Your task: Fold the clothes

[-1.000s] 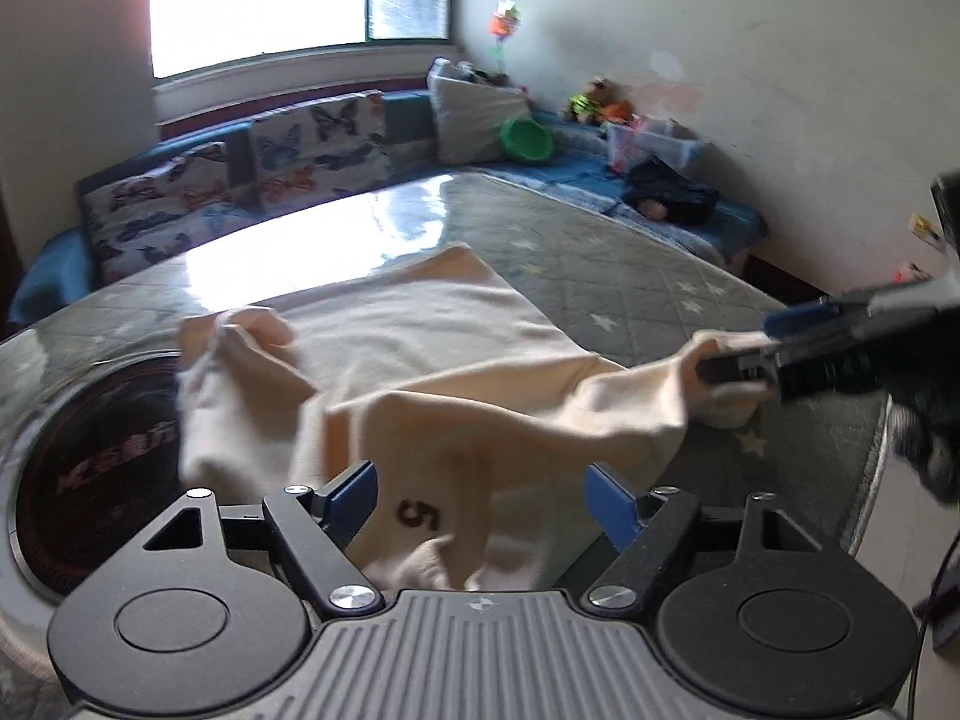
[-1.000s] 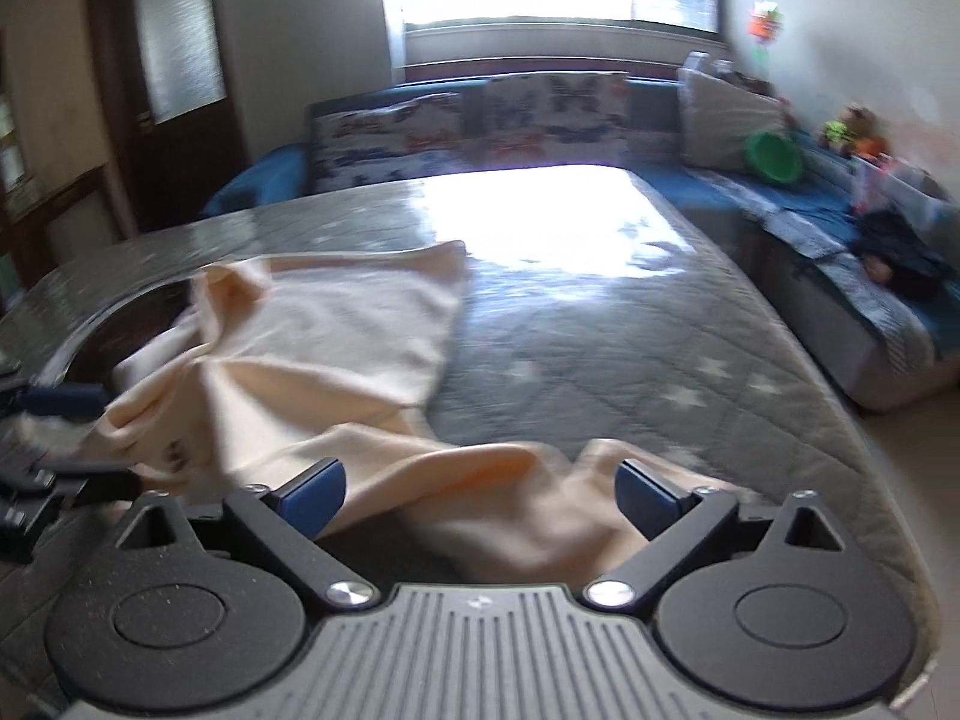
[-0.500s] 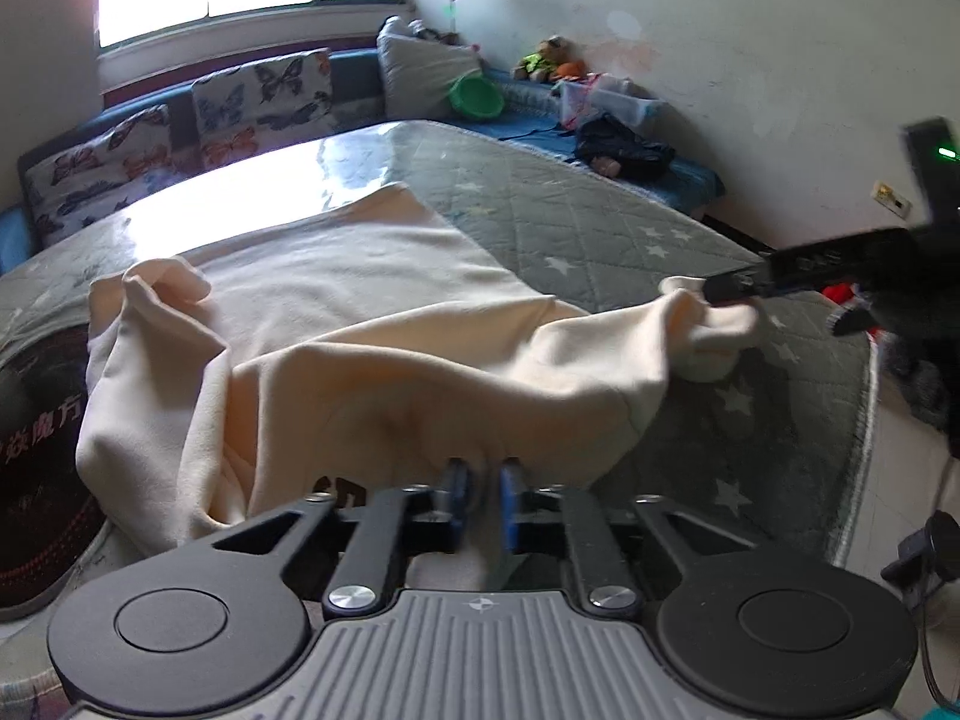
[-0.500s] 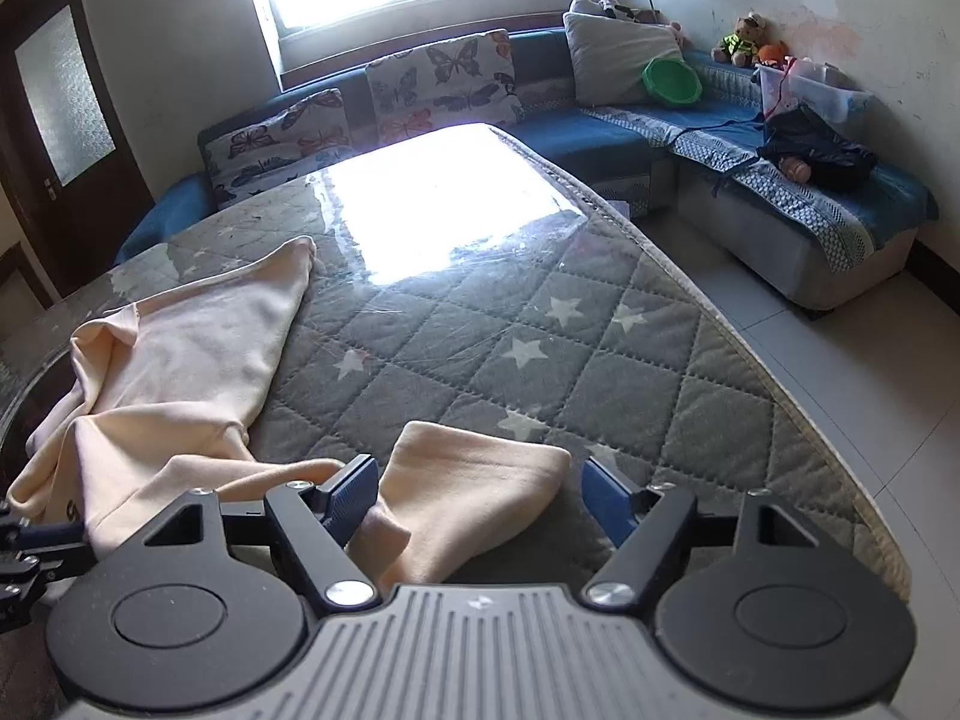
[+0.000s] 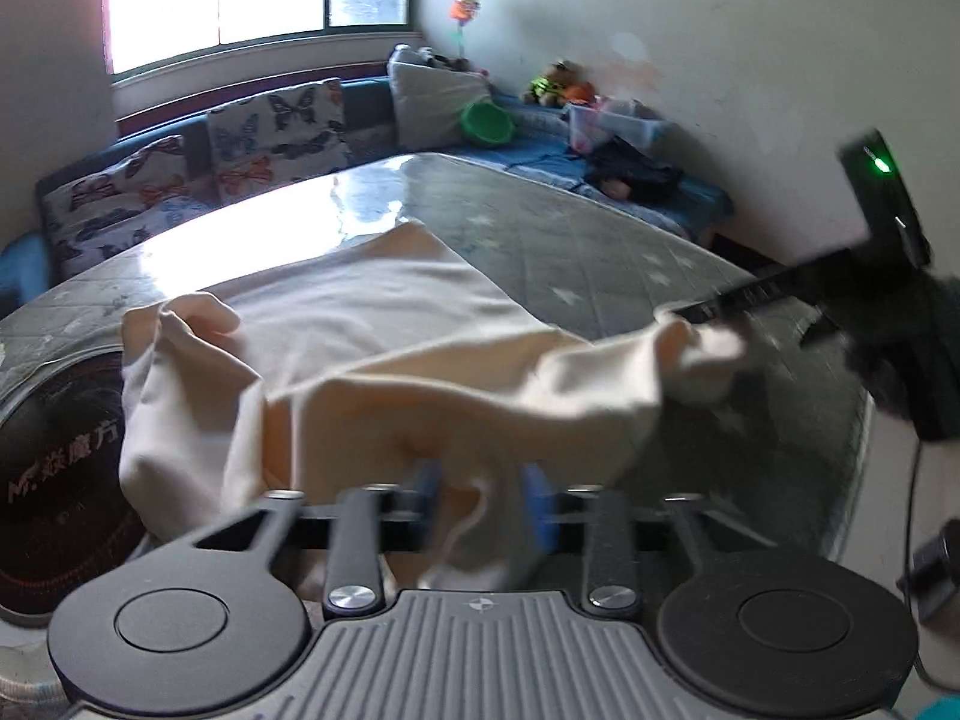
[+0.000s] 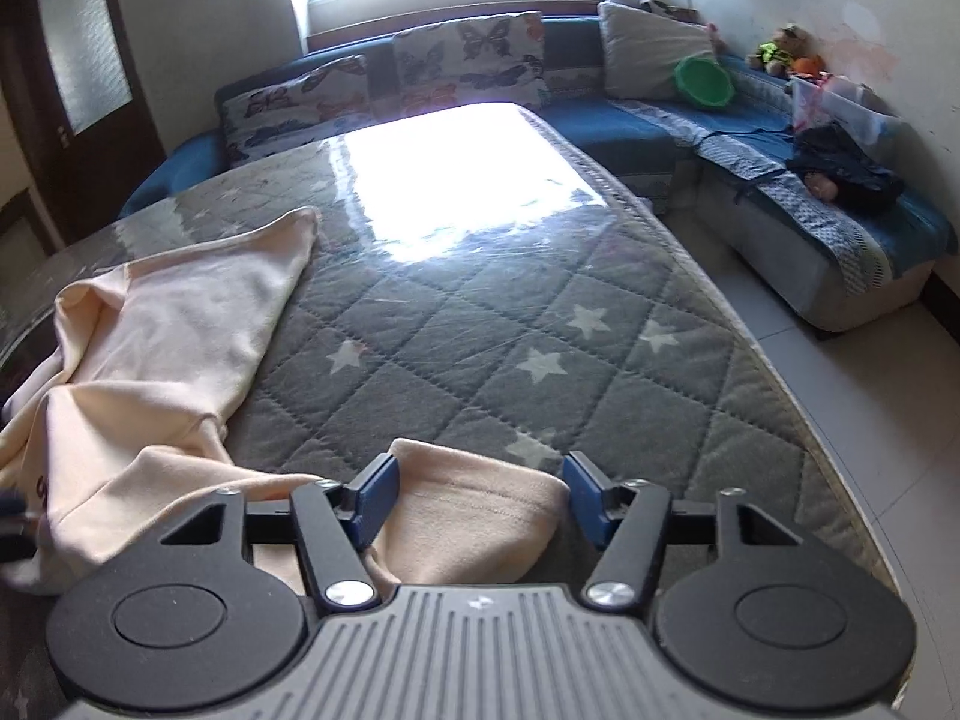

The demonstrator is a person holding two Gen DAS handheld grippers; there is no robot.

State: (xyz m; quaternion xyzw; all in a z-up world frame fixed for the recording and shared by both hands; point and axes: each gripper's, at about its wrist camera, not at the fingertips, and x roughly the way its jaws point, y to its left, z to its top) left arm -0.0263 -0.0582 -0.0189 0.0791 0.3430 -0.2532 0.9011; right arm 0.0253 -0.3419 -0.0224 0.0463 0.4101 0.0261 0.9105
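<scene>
A cream sweatshirt [image 5: 390, 324] lies crumpled on the left part of the quilted grey table [image 5: 570, 252]. My left gripper [image 5: 483, 504] is at its near hem. The blue fingers are blurred and partly apart, and a fold of cloth stands between them. One sleeve stretches right to my right gripper [image 5: 750, 294]. In the right wrist view the right gripper [image 6: 480, 492] is wide open. The sleeve cuff [image 6: 474, 510] lies flat between its fingers, and the rest of the sweatshirt [image 6: 180, 324] spreads to the left.
The star-patterned table cover [image 6: 540, 312] has a glossy clear sheet over it, and its right edge [image 6: 810, 420] drops to tiled floor. A dark round inset [image 5: 48, 438] sits at the table's left end. A blue sofa [image 6: 630, 114] with cushions wraps around behind.
My left gripper shut on the hem half a second ago, and its fingers have now spread partly apart. The right gripper stayed open and moved in until the cuff sits between its fingers.
</scene>
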